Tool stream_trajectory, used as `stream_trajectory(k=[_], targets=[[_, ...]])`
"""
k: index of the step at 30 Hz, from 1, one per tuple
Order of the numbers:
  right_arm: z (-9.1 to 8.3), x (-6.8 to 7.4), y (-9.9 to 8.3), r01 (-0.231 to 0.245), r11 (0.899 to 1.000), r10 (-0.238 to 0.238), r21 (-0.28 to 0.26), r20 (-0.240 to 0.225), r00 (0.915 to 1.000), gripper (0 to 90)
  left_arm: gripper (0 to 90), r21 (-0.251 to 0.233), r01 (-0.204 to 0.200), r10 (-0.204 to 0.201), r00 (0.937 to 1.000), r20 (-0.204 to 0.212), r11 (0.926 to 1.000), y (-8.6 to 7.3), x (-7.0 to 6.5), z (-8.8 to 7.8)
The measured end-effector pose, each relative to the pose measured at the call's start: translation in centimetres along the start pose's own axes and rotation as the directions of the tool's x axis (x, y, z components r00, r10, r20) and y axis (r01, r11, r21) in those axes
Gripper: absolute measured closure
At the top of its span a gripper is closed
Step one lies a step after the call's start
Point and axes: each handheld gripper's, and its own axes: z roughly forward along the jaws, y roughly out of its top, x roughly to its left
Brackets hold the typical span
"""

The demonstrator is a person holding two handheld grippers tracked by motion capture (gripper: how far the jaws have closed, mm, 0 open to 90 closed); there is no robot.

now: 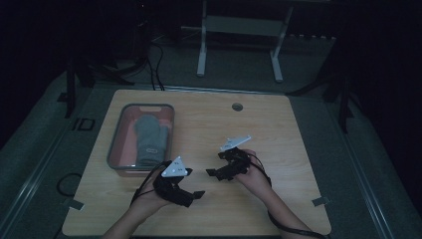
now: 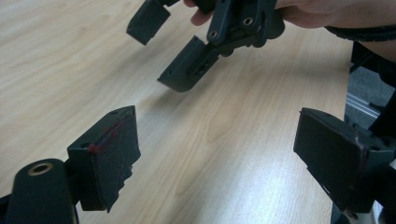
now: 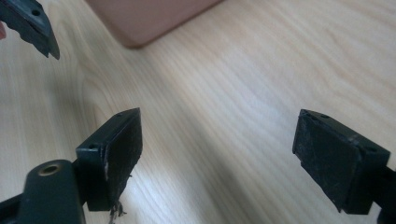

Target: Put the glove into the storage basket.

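Over the bare bench (image 1: 278, 124) I see left tongs (image 2: 217, 161) and right tongs (image 3: 217, 154) both gaping wide, gripping nothing.

the pink tray (image 3: 149, 18) is cut off by the top edge; dim light blurs the grey mitten (image 1: 151, 139) lying in it.

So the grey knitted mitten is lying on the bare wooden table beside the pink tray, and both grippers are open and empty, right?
Not quite. The grey knitted mitten lies inside the pink tray, not on the wooden table, as the high view shows. The rest holds: the left gripper and right gripper are both open and empty.
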Motion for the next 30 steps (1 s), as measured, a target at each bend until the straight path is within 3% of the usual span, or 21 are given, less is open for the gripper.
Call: stream_trajectory(k=[3,12,15,16,24,30], targets=[[0.2,-0.1,-1.1,0.019,1.0,-0.019,0.008,0.0,0.9998,15.3,14.6,0.011,0.003,-0.003,0.9986,0.052,0.9999,-0.5,-0.3,1.1],[0.1,-0.2,-3.8,0.057,0.998,-0.057,-0.003,-0.007,0.9983,14.8,14.6,0.054,-0.049,0.043,0.9935,0.105,0.9973,-1.7,-1.3,3.5],[0.0,-0.1,-4.2,0.063,0.998,-0.063,-0.012,0.003,0.998,14.7,14.6,0.062,-0.041,0.033,0.9922,0.12,0.9973,-2.0,-1.5,4.1],[0.0,-0.1,-4.6,0.078,0.997,-0.078,0.008,0.007,0.9969,14.2,14.6,0.068,-0.045,0.036,0.991,0.129,0.9967,-2.1,-1.5,4.3],[-1.1,-0.1,-6.5,0.098,0.995,-0.098,0.001,0.011,0.9951,14.1,14.6,0.075,-0.041,0.03,0.989,0.145,0.9963,-2.8,-1.7,4.9],[-2.3,-0.5,-8.1,0.068,0.997,-0.068,-0.045,0.013,0.9976,14.1,14.6,0.081,-0.064,0.05,0.9852,0.164,0.9947,-3.1,-1.9,5.1]])
